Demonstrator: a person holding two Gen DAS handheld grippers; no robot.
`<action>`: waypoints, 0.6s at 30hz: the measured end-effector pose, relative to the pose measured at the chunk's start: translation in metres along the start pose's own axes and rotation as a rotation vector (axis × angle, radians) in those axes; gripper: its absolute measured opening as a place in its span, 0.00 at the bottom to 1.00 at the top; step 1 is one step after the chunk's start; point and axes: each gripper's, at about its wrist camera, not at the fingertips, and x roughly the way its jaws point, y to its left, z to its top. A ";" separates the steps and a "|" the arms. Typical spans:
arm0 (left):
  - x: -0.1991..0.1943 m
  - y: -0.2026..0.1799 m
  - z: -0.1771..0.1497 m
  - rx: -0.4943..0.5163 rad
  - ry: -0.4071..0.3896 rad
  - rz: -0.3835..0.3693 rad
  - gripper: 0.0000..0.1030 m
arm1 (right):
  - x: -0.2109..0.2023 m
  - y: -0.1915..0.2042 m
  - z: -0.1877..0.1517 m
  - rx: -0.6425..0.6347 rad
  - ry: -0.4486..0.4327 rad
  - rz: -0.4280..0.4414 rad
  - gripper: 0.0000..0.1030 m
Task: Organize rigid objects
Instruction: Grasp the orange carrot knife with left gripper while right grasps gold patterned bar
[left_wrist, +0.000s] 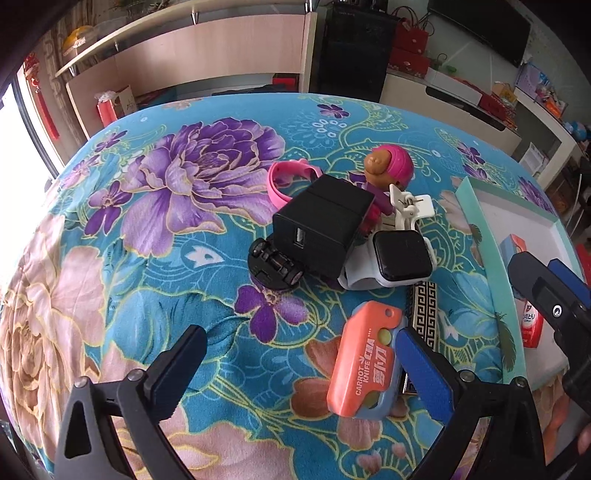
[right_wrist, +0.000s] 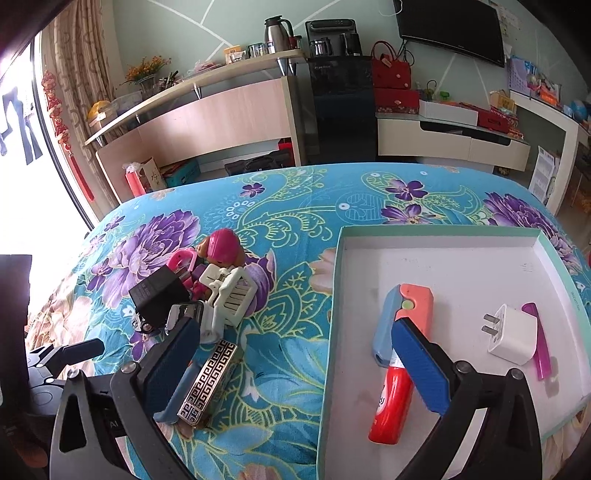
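Left wrist view: left tool (left_wrist: 295, 365) wide open, holding nothing, low over the flowery blue cloth (left_wrist: 155, 258) on the surface. Right by its blue finger (left_wrist: 424, 369), an orange toy knife (left_wrist: 364, 356) marked "CARROT KNIFE", lying flat. Just past it, a black and gold patterned bar (left_wrist: 424, 310). Farther back, a pile of small things all touching: black plug block (left_wrist: 325, 225) on top, little black toy car (left_wrist: 275, 264) under its near corner, white watch with a dark screen (left_wrist: 399, 258) beside it, white clip (left_wrist: 410, 206), pink strap (left_wrist: 284, 181) and a doll with a pink cap (left_wrist: 388, 166) behind. At the right edge, the other tool (left_wrist: 543, 291) over the tray (left_wrist: 480, 236). Right wrist view: right tool (right_wrist: 295, 350) wide open too, gripping nothing, one finger over the cloth and the other over the white tray (right_wrist: 443, 258) with the green rim. Inside the tray: orange and blue toy knife (right_wrist: 402, 310), red bottle (right_wrist: 391, 406) touching it, white plug (right_wrist: 511, 332) and purple stick (right_wrist: 539, 343) beside the plug.
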 end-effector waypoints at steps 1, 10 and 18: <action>0.002 -0.003 -0.001 0.013 0.007 -0.001 1.00 | 0.000 0.000 0.000 0.000 0.002 -0.002 1.00; 0.012 -0.002 -0.002 0.017 0.031 0.036 1.00 | 0.003 0.000 -0.002 0.001 0.018 0.003 1.00; 0.005 0.023 -0.003 -0.038 0.027 0.084 1.00 | 0.004 0.015 -0.004 -0.059 0.032 0.034 1.00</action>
